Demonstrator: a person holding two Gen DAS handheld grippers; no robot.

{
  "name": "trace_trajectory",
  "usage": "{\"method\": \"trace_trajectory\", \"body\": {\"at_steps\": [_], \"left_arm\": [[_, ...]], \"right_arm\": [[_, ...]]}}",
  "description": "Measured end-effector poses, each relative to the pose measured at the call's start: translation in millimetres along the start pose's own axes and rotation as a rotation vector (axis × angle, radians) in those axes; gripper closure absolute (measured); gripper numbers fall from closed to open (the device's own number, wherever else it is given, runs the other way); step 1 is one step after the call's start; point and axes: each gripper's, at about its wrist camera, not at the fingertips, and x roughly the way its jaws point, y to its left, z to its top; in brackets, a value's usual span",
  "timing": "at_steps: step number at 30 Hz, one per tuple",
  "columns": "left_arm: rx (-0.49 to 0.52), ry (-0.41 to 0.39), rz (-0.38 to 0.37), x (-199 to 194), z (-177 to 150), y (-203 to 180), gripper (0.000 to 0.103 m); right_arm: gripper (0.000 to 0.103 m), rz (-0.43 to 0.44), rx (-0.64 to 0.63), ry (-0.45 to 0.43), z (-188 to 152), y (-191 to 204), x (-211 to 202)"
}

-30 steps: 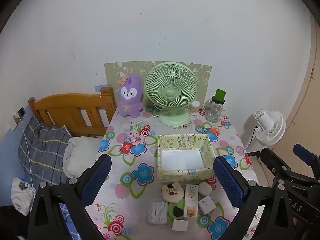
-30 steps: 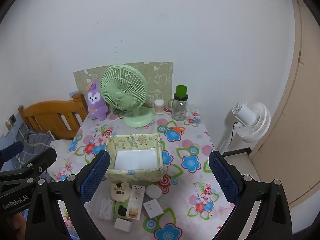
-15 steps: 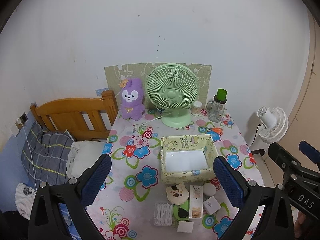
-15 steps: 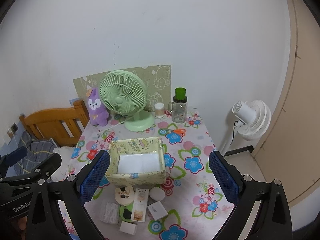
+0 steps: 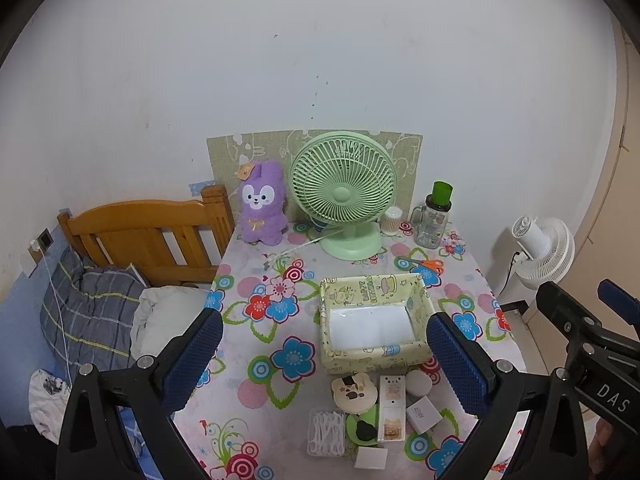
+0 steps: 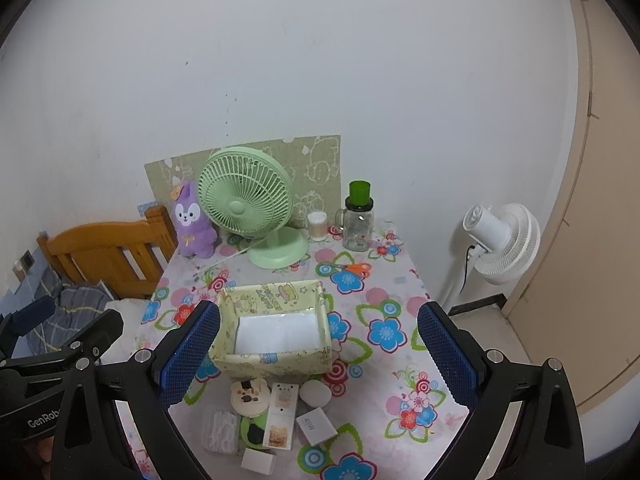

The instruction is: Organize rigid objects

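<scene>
**Hovering above the clutter, nothing picked yet**

Holding both tools high over the floral worktop [image 5: 256,320], the person has not begun the sorting proper: this reads as the approach step, before any first grasp. The left gripper [image 5: 324,364] has its blue pads spread wide and nothing between them; the right gripper [image 6: 318,354] is likewise fully parted and empty.

Ahead of and below both grippers sits the yellow-green storage box [image 5: 374,320], open-topped with a bare white floor. Nearer than the box, just under the fingertips' line of sight, lies the cluster to be organized: a round bear-faced case [image 5: 354,392], a tall narrow white box [image 5: 392,406], a white round puck [image 5: 418,383], a white charger block [image 5: 423,414], a clear box of cotton swabs [image 5: 326,432], a green round item [image 5: 362,428] and a small white square [image 5: 371,458]. They lie touching or just beside one another, so each grasp has little free room.

The next move probably calls for lowering one gripper toward an item on the edge of the cluster, such as the charger block on the right gripper's side, aligning the pads across its flat sides, closing, then carrying it forward into the box. Crowded neighbours could be nudged.
</scene>
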Motion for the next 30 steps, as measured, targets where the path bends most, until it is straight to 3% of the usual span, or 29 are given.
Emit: {"method": "trace_trajectory", "body": {"at_steps": [30], "left_arm": [[0.008, -0.018, -0.021, 5.2, 4.0, 2.0, 0.0]], "right_arm": [[0.002, -0.017, 0.009, -0.022, 0.7, -0.2, 5.3]]}}
